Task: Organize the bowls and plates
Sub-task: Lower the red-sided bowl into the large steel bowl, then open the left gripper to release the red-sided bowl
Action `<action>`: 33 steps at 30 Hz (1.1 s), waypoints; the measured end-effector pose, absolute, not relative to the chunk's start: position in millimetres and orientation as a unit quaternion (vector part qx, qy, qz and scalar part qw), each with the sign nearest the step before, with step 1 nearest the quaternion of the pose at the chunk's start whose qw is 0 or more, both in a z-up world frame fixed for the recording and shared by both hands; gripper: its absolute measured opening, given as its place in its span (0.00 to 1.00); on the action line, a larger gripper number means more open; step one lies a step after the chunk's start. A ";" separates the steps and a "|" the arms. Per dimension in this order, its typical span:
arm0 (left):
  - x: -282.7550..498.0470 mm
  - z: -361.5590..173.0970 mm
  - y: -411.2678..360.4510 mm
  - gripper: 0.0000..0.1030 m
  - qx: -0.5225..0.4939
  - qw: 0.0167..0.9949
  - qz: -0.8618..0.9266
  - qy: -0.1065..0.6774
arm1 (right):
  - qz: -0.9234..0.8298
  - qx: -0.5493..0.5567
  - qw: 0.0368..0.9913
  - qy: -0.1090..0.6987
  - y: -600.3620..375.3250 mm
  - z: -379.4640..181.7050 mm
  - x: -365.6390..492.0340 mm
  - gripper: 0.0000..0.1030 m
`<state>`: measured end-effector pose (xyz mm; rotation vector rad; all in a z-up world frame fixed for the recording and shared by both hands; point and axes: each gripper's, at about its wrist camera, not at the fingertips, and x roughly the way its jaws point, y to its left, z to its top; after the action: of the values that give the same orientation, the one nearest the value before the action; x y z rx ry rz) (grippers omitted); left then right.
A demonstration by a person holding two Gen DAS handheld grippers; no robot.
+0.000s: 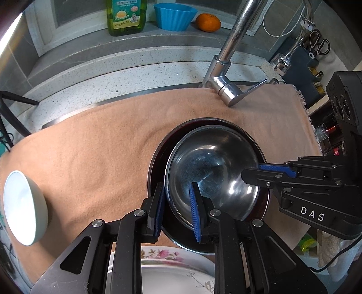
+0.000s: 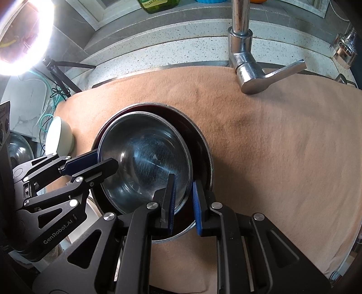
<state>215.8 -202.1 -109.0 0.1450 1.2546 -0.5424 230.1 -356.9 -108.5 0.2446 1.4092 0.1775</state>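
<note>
A steel bowl [image 1: 210,162] [image 2: 144,153] lies nested off-centre inside a larger dark bowl [image 1: 156,158] [image 2: 196,140] on a peach towel [image 1: 90,147]. My left gripper [image 1: 176,210] [image 2: 106,158] is shut on the steel bowl's left rim, one blue pad inside and one outside. On the opposite rim, my right gripper [image 2: 184,203] [image 1: 253,170] is shut the same way. A small white bowl [image 1: 25,203] [image 2: 60,135] rests on the towel's left end. A floral plate [image 1: 172,255] shows below my left gripper, partly hidden by it.
A chrome faucet [image 1: 226,67] [image 2: 246,67] with its lever rises behind the bowls. On the sill stand a green soap bottle [image 1: 126,15], a blue bowl [image 1: 174,15] and an orange [image 1: 208,22]. A bright ring light [image 2: 25,34] glares at the upper left.
</note>
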 end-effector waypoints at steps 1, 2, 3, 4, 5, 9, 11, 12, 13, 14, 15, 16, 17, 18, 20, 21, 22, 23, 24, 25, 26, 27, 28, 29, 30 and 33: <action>215.9 -109.1 -202.1 0.18 0.067 0.773 -0.251 0.579 | 0.081 0.114 0.750 0.646 -357.2 -108.5 229.9 0.15; 216.1 -109.0 -201.4 0.18 0.066 0.772 -0.251 0.580 | 0.082 0.116 0.750 0.646 -357.4 -108.4 229.8 0.15; 216.4 -108.8 -201.0 0.18 0.064 0.772 -0.251 0.580 | 0.081 0.118 0.749 0.647 -357.5 -108.6 229.8 0.15; 217.1 -108.8 -200.3 0.18 0.063 0.772 -0.251 0.580 | 0.081 0.119 0.749 0.647 -357.6 -108.6 229.8 0.16; 217.3 -108.3 -200.2 0.18 0.062 0.772 -0.252 0.580 | 0.080 0.119 0.749 0.647 -357.8 -108.6 229.8 0.16; 216.9 -106.5 -199.0 0.18 0.062 0.773 -0.254 0.578 | 0.078 0.120 0.750 0.646 -358.3 -108.1 228.9 0.17; 217.5 -105.2 -197.3 0.18 0.059 0.774 -0.255 0.577 | 0.077 0.122 0.749 0.646 -358.7 -107.7 228.7 0.17; 217.6 -104.4 -196.3 0.18 0.058 0.774 -0.255 0.576 | 0.077 0.122 0.750 0.646 -359.2 -107.3 228.8 0.18; 217.9 -103.5 -195.4 0.18 0.057 0.774 -0.256 0.576 | 0.076 0.123 0.750 0.645 -359.9 -106.8 228.6 0.18; 217.8 -102.5 -194.5 0.18 0.056 0.775 -0.256 0.575 | 0.075 0.123 0.750 0.645 -360.5 -106.2 228.6 0.18; 217.7 -100.9 -192.9 0.18 0.054 0.776 -0.257 0.574 | 0.074 0.124 0.751 0.644 -361.2 -105.5 228.0 0.18; 217.7 -99.3 -191.5 0.18 0.052 0.777 -0.258 0.572 | 0.074 0.124 0.751 0.644 -361.5 -104.6 227.9 0.18; 218.1 -97.4 -189.8 0.18 0.050 0.778 -0.258 0.571 | 0.073 0.124 0.752 0.643 -361.7 -103.3 227.7 0.18; 218.5 -95.8 -188.1 0.18 0.046 0.779 -0.259 0.569 | 0.073 0.123 0.754 0.641 -361.8 -101.3 227.3 0.18; 219.4 -90.6 -181.6 0.18 0.038 0.782 -0.260 0.565 | 0.072 0.120 0.758 0.637 -361.8 -96.3 226.8 0.18; 219.4 -86.7 -176.8 0.18 0.032 0.784 -0.261 0.562 | 0.071 0.119 0.762 0.633 -361.7 -92.9 226.5 0.18; 219.1 -82.7 -171.4 0.18 0.025 0.787 -0.263 0.558 | 0.071 0.119 0.766 0.628 -361.3 -88.8 226.7 0.18; 219.4 -79.8 -168.2 0.18 0.021 0.789 -0.263 0.555 | 0.071 0.119 0.769 0.625 -360.4 -85.9 226.9 0.18; 219.3 -75.9 -162.6 0.18 0.016 0.792 -0.262 0.551 | 0.072 0.122 0.773 0.618 -359.5 -80.6 227.2 0.18; 219.2 -71.0 -154.6 0.18 0.011 0.797 -0.260 0.545 | 0.075 0.125 0.776 0.613 -358.1 -76.7 227.0 0.18; 219.6 -68.2 -149.7 0.18 0.009 0.801 -0.257 0.541 | 0.081 0.130 0.781 0.606 -355.2 -71.2 226.7 0.18; 220.0 -65.3 -142.8 0.18 0.006 0.805 -0.253 0.537 | 0.086 0.134 0.785 0.599 -350.2 -66.6 226.7 0.18; 220.6 -61.9 -131.8 0.18 0.002 0.811 -0.245 0.531 | 0.091 0.136 0.788 0.593 -346.4 -62.6 226.6 0.18; 221.7 -60.0 -125.1 0.18 -0.001 0.815 -0.240 0.528 | 0.096 0.137 0.792 0.587 -341.8 -58.4 226.5 0.18; 222.6 -58.7 -117.0 0.18 -0.008 0.820 -0.226 0.526 | 0.103 0.138 0.796 0.580 -335.3 -53.6 226.3 0.18; 226.6 -57.7 -81.9 0.18 -0.025 0.830 -0.198 0.522 | 0.126 0.136 0.804 0.565 -313.4 -42.3 226.8 0.18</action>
<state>226.6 -81.9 -57.7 -0.0531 1.1067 -0.4196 226.8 -313.4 -42.3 0.2922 1.2091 0.2696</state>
